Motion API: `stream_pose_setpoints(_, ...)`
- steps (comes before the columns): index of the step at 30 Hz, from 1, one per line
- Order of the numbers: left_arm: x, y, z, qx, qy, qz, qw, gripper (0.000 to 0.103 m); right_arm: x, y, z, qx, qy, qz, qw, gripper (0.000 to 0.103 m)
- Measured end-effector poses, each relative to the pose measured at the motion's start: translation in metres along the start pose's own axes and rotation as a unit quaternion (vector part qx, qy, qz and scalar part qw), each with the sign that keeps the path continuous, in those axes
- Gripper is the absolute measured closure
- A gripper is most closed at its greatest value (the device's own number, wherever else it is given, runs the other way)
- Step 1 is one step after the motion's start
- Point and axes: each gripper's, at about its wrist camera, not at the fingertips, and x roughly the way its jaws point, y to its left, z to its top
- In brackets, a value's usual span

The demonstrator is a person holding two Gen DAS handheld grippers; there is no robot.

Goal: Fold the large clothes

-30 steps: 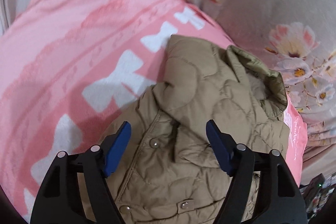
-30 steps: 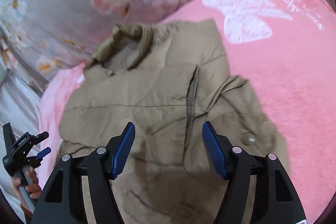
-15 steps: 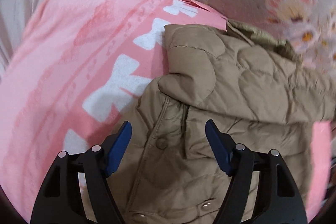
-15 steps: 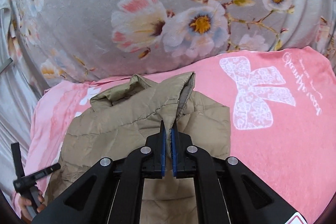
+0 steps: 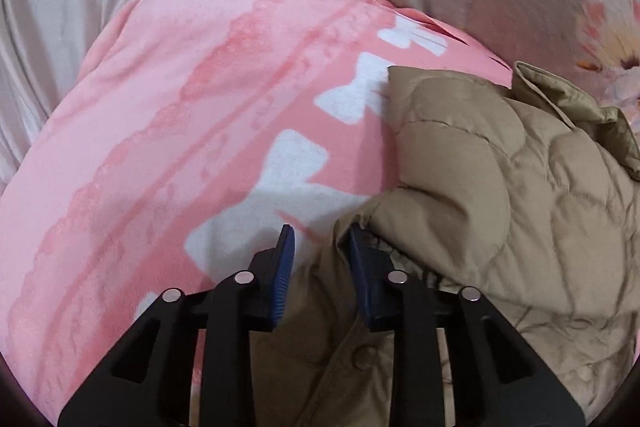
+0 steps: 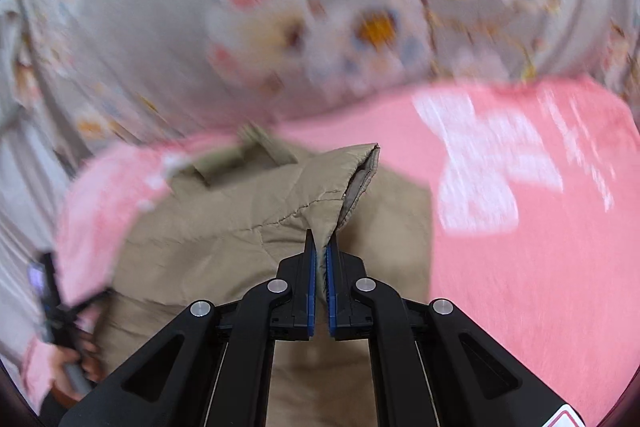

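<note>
L wrist: your left tongs [image 5: 320, 247], part-open, straddle the jacket [image 5: 500, 195] edge lying on the pink blanket [image 5: 180, 127]; nip it before lifting. R wrist: right tongs [image 6: 321, 255], clamped on a jacket [image 6: 240, 227] fold; carry it w/ both hands level.

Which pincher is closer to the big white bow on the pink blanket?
Left. The left gripper hangs right over a white bow on the pink blanket. The right gripper is shut on the tan jacket, with its bow off to the side.
</note>
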Motion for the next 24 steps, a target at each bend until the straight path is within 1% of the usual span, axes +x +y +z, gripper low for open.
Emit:
stream_pose_setpoints(2, 0.011, 0.007, 0.000, -0.015, 0.021, -0.009, 0.9996, 0.076, 0.024, -0.007, -0.019, 0.005, 0.027, -0.011, 1.000, 0.100)
stream_pose_setpoints(3, 0.013, 0.010, 0.000, -0.021, 0.022, -0.014, 0.9994, 0.076, 0.031, -0.010, -0.025, 0.008, 0.033, -0.013, 0.999, 0.100)
stream_pose_setpoints(5, 0.012, 0.009, 0.000, -0.019, 0.017, -0.008, 0.9996, 0.076, 0.044, -0.015, -0.037, 0.014, 0.037, -0.014, 0.999, 0.100)
stream_pose_setpoints(7, 0.012, 0.008, -0.001, -0.016, 0.009, 0.001, 0.9998, 0.076, 0.049, -0.017, -0.042, 0.017, 0.036, -0.014, 0.999, 0.100)
stream_pose_setpoints(11, 0.009, 0.008, -0.005, -0.017, 0.005, 0.013, 0.9998, 0.076, 0.054, -0.014, -0.047, 0.004, 0.036, -0.025, 0.999, 0.100)
stream_pose_setpoints(14, 0.001, 0.003, -0.009, 0.010, 0.011, 0.025, 0.9996, 0.076, 0.049, -0.008, -0.047, -0.016, 0.045, -0.036, 0.998, 0.099)
stream_pose_setpoints(15, -0.005, 0.003, -0.010, 0.019, 0.013, 0.022, 0.9995, 0.075, 0.043, -0.007, -0.048, -0.022, 0.047, -0.035, 0.998, 0.093)
stream_pose_setpoints(16, -0.017, 0.005, -0.012, 0.028, 0.011, 0.011, 0.9995, 0.075, 0.035, -0.009, -0.050, -0.021, 0.047, -0.035, 0.998, 0.088)
stream_pose_setpoints(18, -0.042, 0.012, -0.012, 0.038, 0.007, -0.013, 0.9992, 0.075, 0.017, -0.014, -0.052, -0.012, 0.036, -0.040, 0.998, 0.081)
stream_pose_setpoints(21, -0.073, 0.014, 0.000, 0.039, -0.016, -0.040, 0.9983, 0.075, -0.013, -0.019, -0.045, 0.004, 0.002, -0.055, 0.998, 0.079)
stream_pose_setpoints(22, -0.084, 0.009, 0.008, 0.037, -0.027, -0.051, 0.9976, 0.075, -0.025, -0.015, -0.038, 0.012, -0.019, -0.056, 0.998, 0.077)
stream_pose_setpoints(24, -0.092, -0.008, 0.020, 0.037, -0.035, -0.077, 0.9957, 0.075, -0.030, -0.001, -0.026, 0.009, -0.031, -0.038, 0.999, 0.078)
